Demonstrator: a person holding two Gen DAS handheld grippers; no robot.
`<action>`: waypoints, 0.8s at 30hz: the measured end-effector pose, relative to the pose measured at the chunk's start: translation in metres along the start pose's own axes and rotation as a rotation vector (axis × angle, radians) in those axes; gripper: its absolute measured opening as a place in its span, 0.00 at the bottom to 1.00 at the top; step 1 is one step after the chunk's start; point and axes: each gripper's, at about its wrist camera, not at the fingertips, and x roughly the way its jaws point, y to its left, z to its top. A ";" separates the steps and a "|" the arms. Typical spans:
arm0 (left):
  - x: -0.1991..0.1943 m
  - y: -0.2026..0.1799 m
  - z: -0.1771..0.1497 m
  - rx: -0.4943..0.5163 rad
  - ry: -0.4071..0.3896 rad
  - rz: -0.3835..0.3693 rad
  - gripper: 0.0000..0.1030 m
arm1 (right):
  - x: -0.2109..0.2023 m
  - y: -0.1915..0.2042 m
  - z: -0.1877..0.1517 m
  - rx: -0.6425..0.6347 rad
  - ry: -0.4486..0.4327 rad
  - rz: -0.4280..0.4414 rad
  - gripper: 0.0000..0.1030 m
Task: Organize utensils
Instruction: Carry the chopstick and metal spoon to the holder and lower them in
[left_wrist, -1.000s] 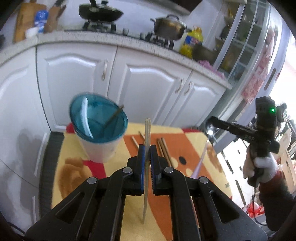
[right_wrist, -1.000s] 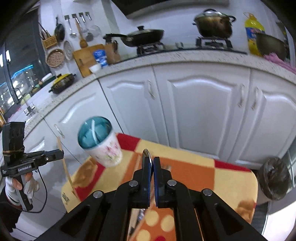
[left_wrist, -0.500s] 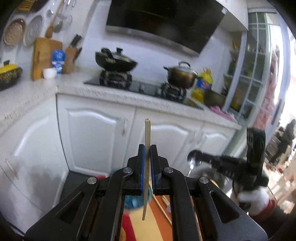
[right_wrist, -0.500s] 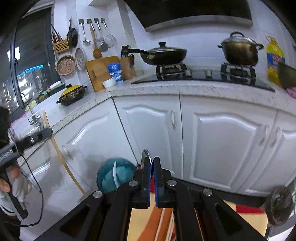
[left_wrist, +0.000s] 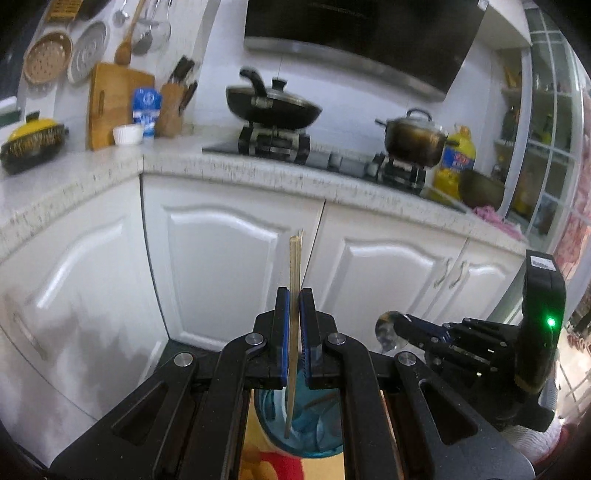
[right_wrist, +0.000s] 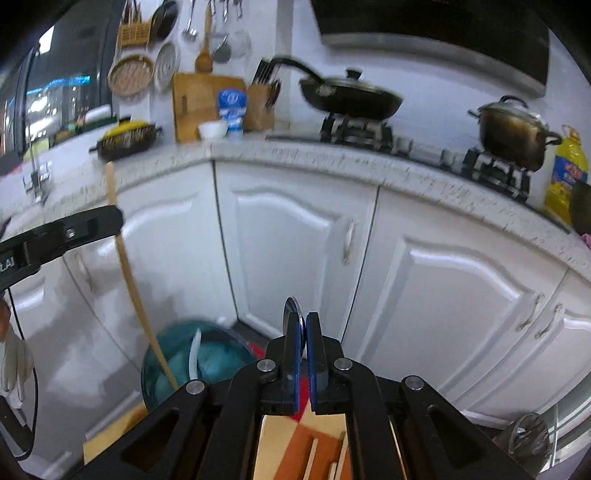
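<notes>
My left gripper (left_wrist: 294, 295) is shut on a pale wooden chopstick (left_wrist: 294, 258) that stands nearly upright. Its lower end hangs in the mouth of the teal-lined cup (left_wrist: 314, 428) just below the jaws. In the right wrist view the same chopstick (right_wrist: 127, 266) slants down from the left gripper (right_wrist: 110, 218) into the cup (right_wrist: 214, 362), where a white utensil (right_wrist: 194, 350) leans. My right gripper (right_wrist: 302, 321) is shut on a metal spoon (right_wrist: 290, 314), seen edge-on. From the left, that spoon's bowl (left_wrist: 386, 326) juts from the right gripper (left_wrist: 404, 325), to the right of the cup.
The cup stands on an orange and yellow mat (right_wrist: 280, 443) with loose chopsticks (right_wrist: 313, 456) lying on it. White cabinet doors (left_wrist: 229, 258) rise close behind. The counter above carries a wok (left_wrist: 271, 105), a pot (left_wrist: 413, 136) and an oil bottle (left_wrist: 456, 158). A bagged bin (right_wrist: 524, 439) sits low right.
Both grippers have come in over the cup and tilted upward. The cup went from ahead of them to beneath them. The chopstick's lower end now hangs in the cup's mouth.
</notes>
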 end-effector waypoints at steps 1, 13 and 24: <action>0.004 0.001 -0.004 -0.002 0.012 0.001 0.04 | 0.004 0.000 -0.004 -0.001 0.013 0.008 0.02; 0.023 0.005 -0.032 -0.029 0.097 0.017 0.04 | 0.022 -0.018 -0.031 0.162 0.119 0.194 0.07; -0.002 -0.002 -0.043 -0.039 0.098 0.011 0.37 | -0.003 -0.028 -0.051 0.209 0.129 0.200 0.16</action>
